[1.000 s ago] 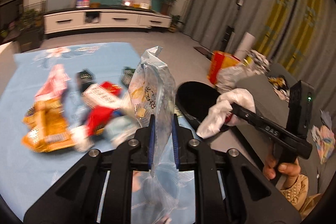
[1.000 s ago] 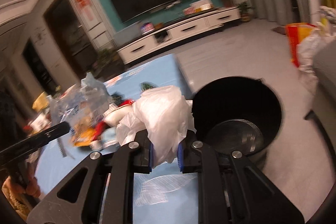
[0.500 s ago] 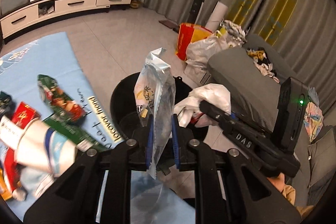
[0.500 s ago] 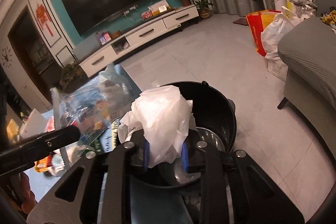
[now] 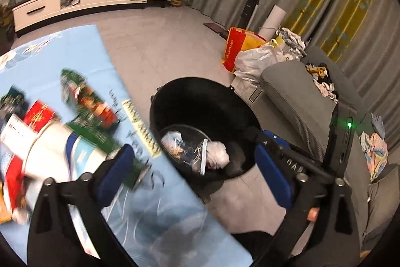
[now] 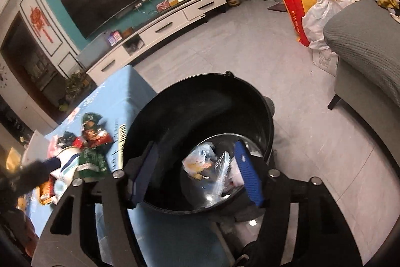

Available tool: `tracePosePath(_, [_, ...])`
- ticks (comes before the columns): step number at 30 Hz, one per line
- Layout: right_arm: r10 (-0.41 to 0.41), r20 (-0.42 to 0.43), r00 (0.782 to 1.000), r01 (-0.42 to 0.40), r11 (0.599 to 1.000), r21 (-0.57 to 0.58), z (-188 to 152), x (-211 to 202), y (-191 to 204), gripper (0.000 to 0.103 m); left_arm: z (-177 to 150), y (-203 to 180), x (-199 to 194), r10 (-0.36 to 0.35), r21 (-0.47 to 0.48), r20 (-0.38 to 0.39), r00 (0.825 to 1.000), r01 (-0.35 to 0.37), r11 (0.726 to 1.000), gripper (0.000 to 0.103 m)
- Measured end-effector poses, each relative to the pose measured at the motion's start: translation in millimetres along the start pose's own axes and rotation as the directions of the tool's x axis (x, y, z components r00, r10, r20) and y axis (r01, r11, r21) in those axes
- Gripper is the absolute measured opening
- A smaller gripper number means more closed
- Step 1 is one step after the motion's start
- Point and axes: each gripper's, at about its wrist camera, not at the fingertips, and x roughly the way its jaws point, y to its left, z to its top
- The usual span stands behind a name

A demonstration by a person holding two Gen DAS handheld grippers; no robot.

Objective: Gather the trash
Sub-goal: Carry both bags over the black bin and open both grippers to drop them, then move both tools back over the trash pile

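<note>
1. The left gripper (image 5: 195, 169) is over the near rim of the black bin (image 5: 175, 96). Its jaws are opening and its blue pads (image 5: 117, 167) stand far apart, with nothing pressed between them.
2. Ahead of and below the left fingers, on the bin's floor, lies the clear plastic bag (image 5: 192, 154) with printed scraps inside. A crumpled white wad (image 5: 218, 154) lies touching it on the side of the left gripper's right finger.
3. The right gripper (image 6: 195, 172) also points down into the bin (image 6: 200, 96). Its jaws are opening. The two blue pads (image 6: 247, 174) are apart and grip nothing.
4. Seen between the right fingers, the clear bag (image 6: 215, 174) rests at the bottom of the bin. The white wad is mostly hidden behind the right-hand pad there.
5. In the left wrist view, the right gripper's black body (image 5: 295, 162) crosses just behind the left gripper's right finger, with a green light (image 5: 349, 125) glowing on its housing.
6. Beyond the left gripper's left finger, a light blue sheet (image 5: 75, 49) covers the surface and still carries trash: a green snack packet (image 5: 85, 96), a red box (image 5: 40, 114) and a white and blue wrapper (image 5: 52, 154). This part is blurred.
7. Past the bin, farther than either pair of fingers reaches, sit a red and yellow bag (image 5: 237, 46), a white plastic sack (image 5: 260, 59) and the grey sofa arm (image 5: 300, 91).
</note>
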Motion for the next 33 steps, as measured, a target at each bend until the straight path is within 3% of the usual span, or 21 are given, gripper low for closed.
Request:
tracePosePath(3, [0.041, -0.016, 0.999, -0.041, 0.999, -0.02, -7.2, -12.9, 16.2, 0.068, -21.9, 6.9, -27.0, -0.005, -0.026, 0.009, 1.0, 0.005, 1.0, 0.1])
tracePosePath(9, [0.155, -0.062, 0.986, -0.16, 0.983, -0.087, -25.3, -28.5, 56.3, 0.087, -63.8, 33.6, -77.1, 0.017, -0.113, 0.025, 1.0, -0.014, 0.993, 0.1])
tracePosePath(13, [0.287, -0.151, 0.946, -0.305, 0.946, -0.114, -41.8, -31.5, 92.3, 0.098, -98.4, 73.4, -108.0, 0.026, -0.251, 0.025, 0.999, -0.019, 0.968, 0.1])
tracePosePath(17, [0.349, -0.211, 0.913, -0.39, 0.9, -0.197, -56.9, -37.5, 133.6, 0.1, -132.0, 114.1, -150.7, 0.164, -0.387, 0.088, 0.983, -0.118, 0.914, 0.1])
tracePosePath(20, [0.351, -0.201, 0.914, -0.399, 0.865, -0.304, -66.4, -43.5, 160.3, 0.1, -151.6, 137.2, -173.2, 0.169, -0.452, 0.142, 0.975, -0.088, 0.887, 0.1])
tracePosePath(24, [0.321, -0.201, 0.925, -0.378, 0.819, -0.431, -85.2, -43.1, 185.1, 0.1, -170.0, 148.0, -184.5, 0.073, -0.423, 0.266, 0.961, 0.048, 0.905, 0.1])
tracePosePath(29, [0.256, -0.216, 0.942, -0.332, 0.809, -0.486, -93.9, -38.0, 199.1, 0.1, -178.4, 155.3, -176.8, 0.07, -0.449, 0.181, 0.981, 0.019, 0.893, 0.1])
tracePosePath(33, [0.219, -0.156, 0.963, -0.269, 0.79, -0.551, -94.3, -39.5, 212.1, 0.1, -188.6, 176.2, -186.3, 0.076, -0.504, 0.258, 0.963, 0.067, 0.861, 0.1])
